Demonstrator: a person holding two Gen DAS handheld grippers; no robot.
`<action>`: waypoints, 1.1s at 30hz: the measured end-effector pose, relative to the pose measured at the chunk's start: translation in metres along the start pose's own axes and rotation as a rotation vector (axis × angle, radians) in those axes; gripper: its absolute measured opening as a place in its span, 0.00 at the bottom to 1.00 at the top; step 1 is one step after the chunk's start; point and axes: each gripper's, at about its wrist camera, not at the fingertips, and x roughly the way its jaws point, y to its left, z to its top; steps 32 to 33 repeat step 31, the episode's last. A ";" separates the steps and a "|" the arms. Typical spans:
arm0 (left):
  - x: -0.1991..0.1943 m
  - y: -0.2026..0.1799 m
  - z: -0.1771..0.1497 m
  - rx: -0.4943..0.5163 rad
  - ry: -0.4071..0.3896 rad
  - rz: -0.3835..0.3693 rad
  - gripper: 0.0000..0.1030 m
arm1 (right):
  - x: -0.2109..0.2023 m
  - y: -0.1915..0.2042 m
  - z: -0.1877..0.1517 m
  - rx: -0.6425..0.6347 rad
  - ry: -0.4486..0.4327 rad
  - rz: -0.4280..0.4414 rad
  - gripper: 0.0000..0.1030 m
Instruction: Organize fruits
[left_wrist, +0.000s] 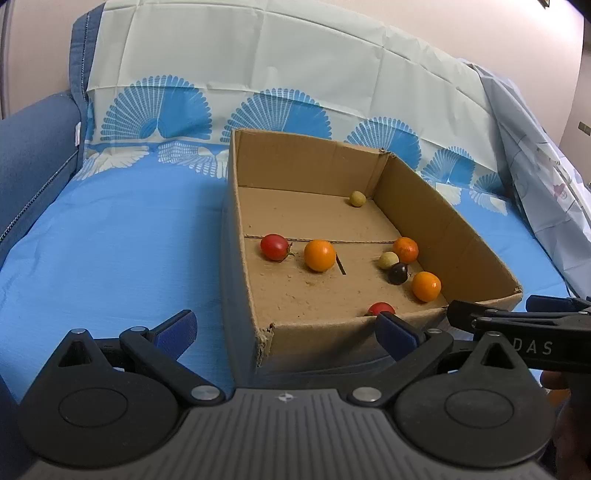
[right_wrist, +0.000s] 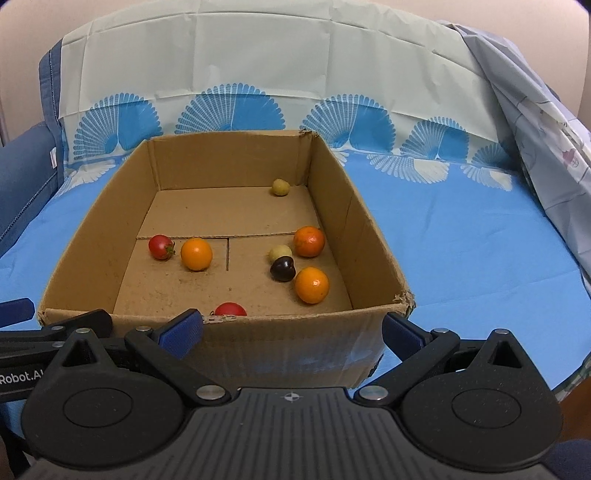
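Note:
An open cardboard box (left_wrist: 443, 221) (right_wrist: 92, 236) stands on a blue cloth and holds small fruits. A red tomato (left_wrist: 274, 247) (right_wrist: 161, 247) lies beside an orange fruit (left_wrist: 320, 255) (right_wrist: 196, 254). Two more orange fruits (left_wrist: 426, 286) (right_wrist: 311, 285), a dark fruit (left_wrist: 398, 273) (right_wrist: 282, 268) and two pale yellow ones (left_wrist: 357, 198) (right_wrist: 280, 187) lie toward the right wall. Another red tomato (left_wrist: 381, 308) (right_wrist: 230, 309) sits against the near wall. My left gripper (left_wrist: 284, 332) and right gripper (right_wrist: 291, 334) are open and empty, just in front of the box's near wall.
The blue cloth (left_wrist: 110, 258) (right_wrist: 480, 240) covers a sofa seat around the box. A blue sofa arm (left_wrist: 33, 155) rises at the left. A pale patterned sheet (right_wrist: 535, 122) hangs at the right. The right gripper's fingers (left_wrist: 517, 321) show in the left wrist view.

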 end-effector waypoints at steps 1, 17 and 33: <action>0.000 0.000 0.000 -0.001 0.001 0.000 1.00 | 0.000 0.000 0.000 -0.004 -0.003 -0.002 0.99; -0.002 -0.005 -0.001 0.018 -0.023 -0.005 1.00 | -0.002 0.001 -0.001 -0.014 -0.012 -0.013 0.99; -0.003 -0.007 0.000 0.033 -0.053 -0.022 1.00 | -0.001 0.001 -0.001 0.005 -0.008 -0.008 0.99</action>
